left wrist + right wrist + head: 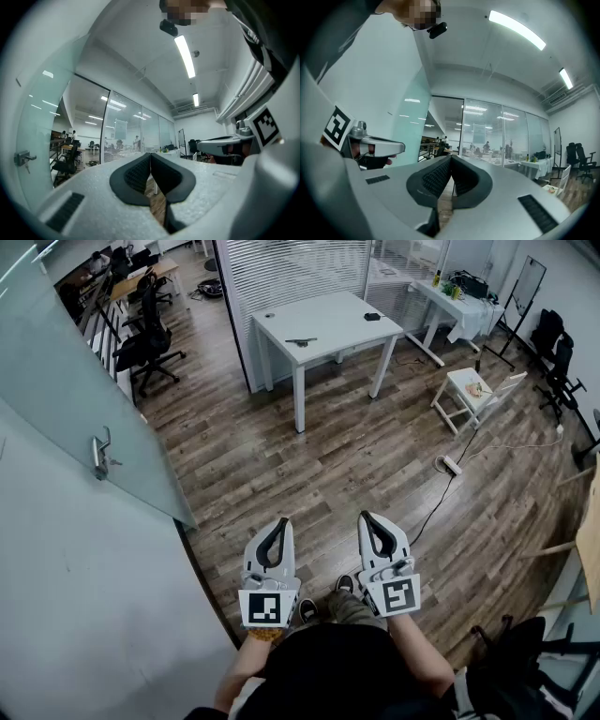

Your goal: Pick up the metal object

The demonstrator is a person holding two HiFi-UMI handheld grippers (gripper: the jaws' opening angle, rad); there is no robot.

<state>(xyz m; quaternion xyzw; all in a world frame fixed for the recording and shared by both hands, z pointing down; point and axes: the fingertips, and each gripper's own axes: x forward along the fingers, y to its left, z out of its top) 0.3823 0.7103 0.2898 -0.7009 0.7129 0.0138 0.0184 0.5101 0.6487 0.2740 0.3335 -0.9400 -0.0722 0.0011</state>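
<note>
Metal object (301, 340), probably, on table (330, 319); left tool (281, 521), right tool (367, 517) clenched empty.

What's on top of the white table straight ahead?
On the white table: a slim dark object near the front, a small dark item toward the right edge. Too small to identify. Nothing covers the tabletop in the head view.

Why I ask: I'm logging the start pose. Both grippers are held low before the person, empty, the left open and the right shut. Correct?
No. The left gripper is shut too: the left gripper view shows its jaws closed together with nothing between. The rest stands: right gripper shut, both empty and held low.
</note>
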